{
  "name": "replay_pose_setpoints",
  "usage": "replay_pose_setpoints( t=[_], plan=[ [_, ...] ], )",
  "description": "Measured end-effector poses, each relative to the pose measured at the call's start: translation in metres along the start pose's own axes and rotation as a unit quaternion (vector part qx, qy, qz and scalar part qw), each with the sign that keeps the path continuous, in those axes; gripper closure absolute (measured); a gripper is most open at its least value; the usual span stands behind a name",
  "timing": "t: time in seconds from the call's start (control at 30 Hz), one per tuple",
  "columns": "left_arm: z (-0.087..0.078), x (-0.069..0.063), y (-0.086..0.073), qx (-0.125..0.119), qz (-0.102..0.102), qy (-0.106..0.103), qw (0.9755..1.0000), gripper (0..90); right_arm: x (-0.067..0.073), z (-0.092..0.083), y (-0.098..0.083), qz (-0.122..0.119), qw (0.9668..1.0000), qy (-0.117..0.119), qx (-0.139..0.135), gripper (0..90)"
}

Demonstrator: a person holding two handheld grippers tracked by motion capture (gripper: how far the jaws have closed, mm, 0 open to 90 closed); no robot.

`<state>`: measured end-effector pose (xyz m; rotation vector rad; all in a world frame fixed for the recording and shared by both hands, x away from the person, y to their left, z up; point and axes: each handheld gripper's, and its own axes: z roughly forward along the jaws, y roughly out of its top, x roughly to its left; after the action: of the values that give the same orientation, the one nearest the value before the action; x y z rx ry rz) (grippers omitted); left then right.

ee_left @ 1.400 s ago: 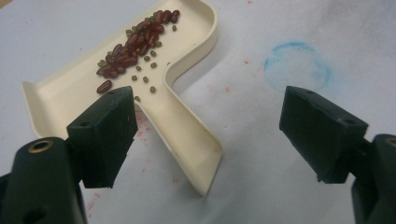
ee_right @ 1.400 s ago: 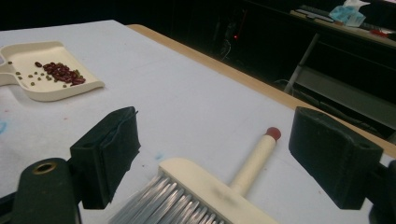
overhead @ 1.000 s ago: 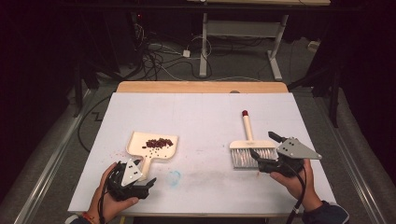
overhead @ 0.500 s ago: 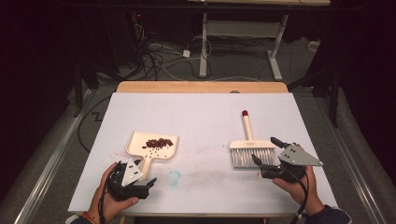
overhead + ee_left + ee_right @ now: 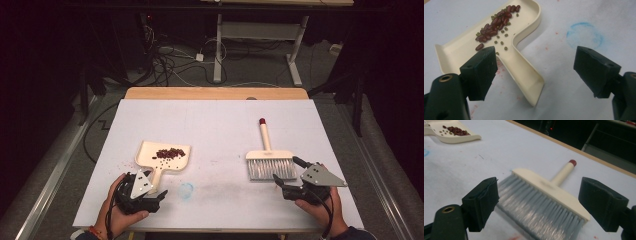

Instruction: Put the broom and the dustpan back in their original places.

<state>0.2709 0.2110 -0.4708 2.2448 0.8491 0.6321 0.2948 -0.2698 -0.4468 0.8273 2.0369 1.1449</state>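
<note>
The dustpan (image 5: 164,159) lies flat on the tabletop (image 5: 220,125) with its load of red and green beans (image 5: 496,20) heaped in the tray, its handle pointing back between the spread jaws of the left tool (image 5: 145,200), which has not moved over the last second. The brush (image 5: 268,161) lies well off to the side, bristles toward the right tool (image 5: 289,176). That tool has pulled back from the bristles toward the near edge, jaws apart and empty, the brush now just ahead of them. Judging by this, sweeping is finished and both implements have been set down; a blue ring mark (image 5: 585,35) sits beside the dustpan handle.
</note>
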Motion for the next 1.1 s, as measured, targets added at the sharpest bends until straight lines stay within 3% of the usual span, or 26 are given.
replay_pose_setpoints(
  t=[0.2,0.4,0.7,1.1],
  plan=[
    [0.0,0.001,0.001,-0.002,0.0,0.001,1.0,18.9,0.004,-0.001,-0.015,-0.005,0.9997,-0.001,0.024,16.8],
    [0.0,0.0,0.001,-0.001,0.005,0.003,1.0,18.9,0.008,-0.005,-0.024,-0.003,0.9996,0.006,0.029,17.1],
    [-0.001,-0.003,0.002,-0.001,0.016,0.006,0.9999,18.9,0.01,-0.006,-0.023,-0.012,0.9995,0.013,0.026,17.0],
    [-0.001,-0.003,0.0,0.004,0.009,0.006,0.9999,18.9,0.011,-0.008,-0.018,-0.011,0.9998,0.008,0.016,17.0]
  ],
)
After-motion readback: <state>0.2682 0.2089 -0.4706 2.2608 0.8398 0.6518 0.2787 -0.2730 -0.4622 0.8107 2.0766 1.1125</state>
